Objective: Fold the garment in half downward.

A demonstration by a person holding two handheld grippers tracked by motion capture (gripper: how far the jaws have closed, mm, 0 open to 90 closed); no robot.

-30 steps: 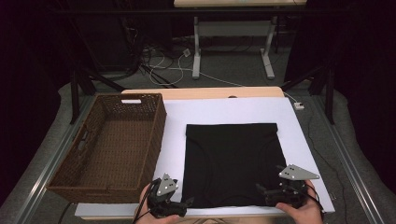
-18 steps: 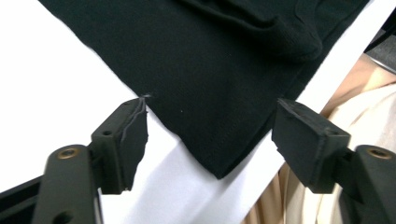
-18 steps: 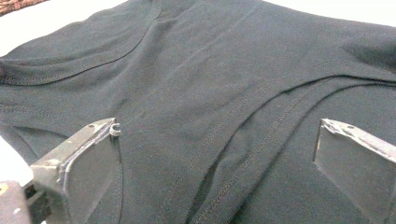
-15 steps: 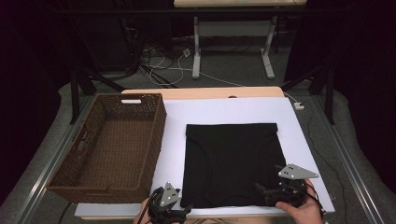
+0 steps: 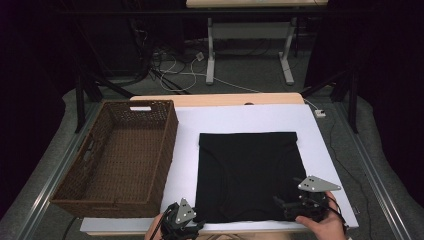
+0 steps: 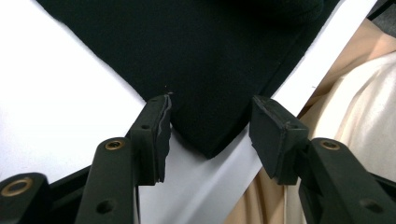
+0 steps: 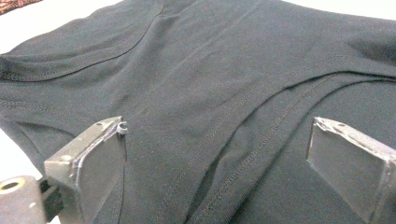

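- The black folded cotton shirt (image 5: 250, 175) lies flat on the white table top (image 5: 250, 117), in the middle and a bit to the right.
- Its near left corner (image 6: 210, 144) pokes out in a point between the two pads of the left gripper (image 6: 210, 135).
- The left gripper's jaws have just been closing. They are about half way in, and the pads do not press on the cloth yet.
- The left gripper (image 5: 182, 222) sits at the near edge of the table, just by that corner.
- The right gripper (image 7: 217, 163) stands wide over the shirt, with the cloth's sewn seams under it. Nothing is pinched.
- In the high view the right gripper (image 5: 292, 204) is over the near right part of the shirt, held in a hand (image 5: 322, 225).
- I think the step now is to grab the two near corners, maybe to fold or lift the shirt.
- To do it well, the left pads should go low and catch every layer at the corner, not just the top one.
- The right one should get hold of its edge too, so the shirt comes up even.
- The brown woven basket (image 5: 117, 160) waits on the left, just beside the shirt and not touching it.
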